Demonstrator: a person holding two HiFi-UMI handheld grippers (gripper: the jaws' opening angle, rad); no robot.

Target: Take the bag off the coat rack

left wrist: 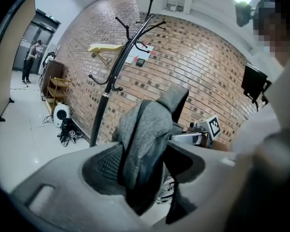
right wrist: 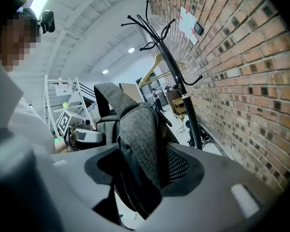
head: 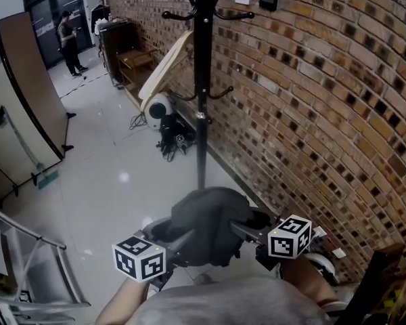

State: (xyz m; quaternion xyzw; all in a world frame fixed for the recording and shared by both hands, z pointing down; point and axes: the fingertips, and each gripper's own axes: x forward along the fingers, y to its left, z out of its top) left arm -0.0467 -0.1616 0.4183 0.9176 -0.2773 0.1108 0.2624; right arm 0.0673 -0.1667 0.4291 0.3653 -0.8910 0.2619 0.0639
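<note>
A grey fabric bag (head: 206,222) hangs in the air between my two grippers, low in the head view and clear of the black coat rack (head: 202,80), which stands behind it by the brick wall. My left gripper (head: 184,240) is shut on the bag's left side and my right gripper (head: 241,230) on its right side. In the left gripper view the bag (left wrist: 145,139) fills the space between the jaws of the left gripper (left wrist: 140,166), with the rack (left wrist: 111,86) beyond. The right gripper view shows the bag (right wrist: 137,134) pinched in the right gripper (right wrist: 142,170).
The brick wall (head: 325,114) runs along the right. A pale wooden board (head: 166,70) leans on it, above a white round device (head: 159,105) and black cables. A folded table (head: 27,93) stands at left, a metal frame (head: 34,263) at lower left, a person (head: 68,42) far back.
</note>
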